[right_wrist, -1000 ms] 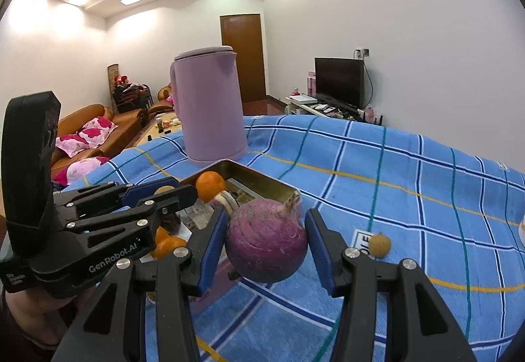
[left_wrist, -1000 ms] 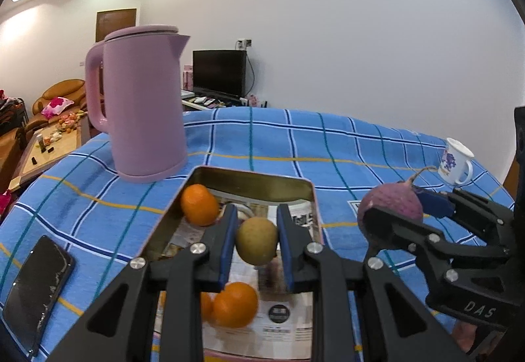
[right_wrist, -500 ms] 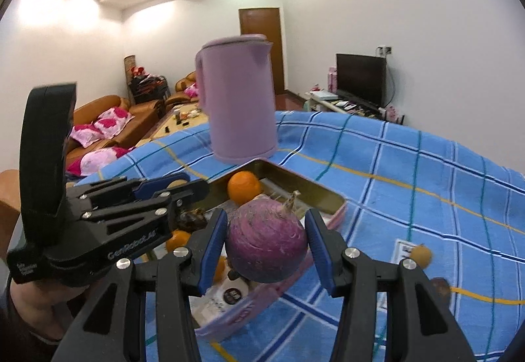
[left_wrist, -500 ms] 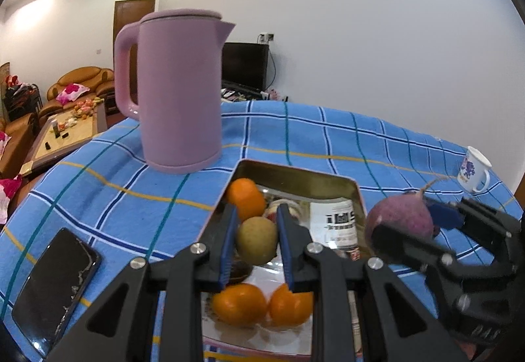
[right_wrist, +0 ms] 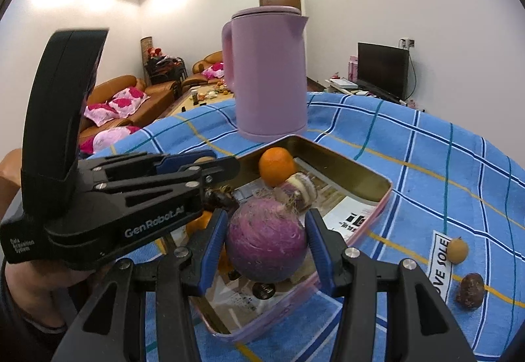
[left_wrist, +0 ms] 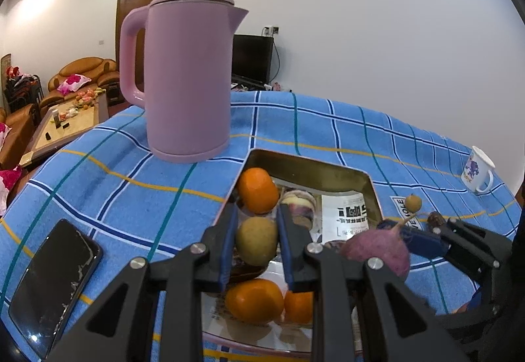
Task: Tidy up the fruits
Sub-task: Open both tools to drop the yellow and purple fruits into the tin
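My left gripper (left_wrist: 256,245) fingers clamp green-yellow fruit (left_wrist: 256,240) above tray (left_wrist: 308,165); right gripper (right_wrist: 266,245) fingers clamp purple turnip (right_wrist: 265,245) over tray.

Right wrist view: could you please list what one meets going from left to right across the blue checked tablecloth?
Left gripper → round purple turnip held in the right gripper → white printed label → small tan round fruit.
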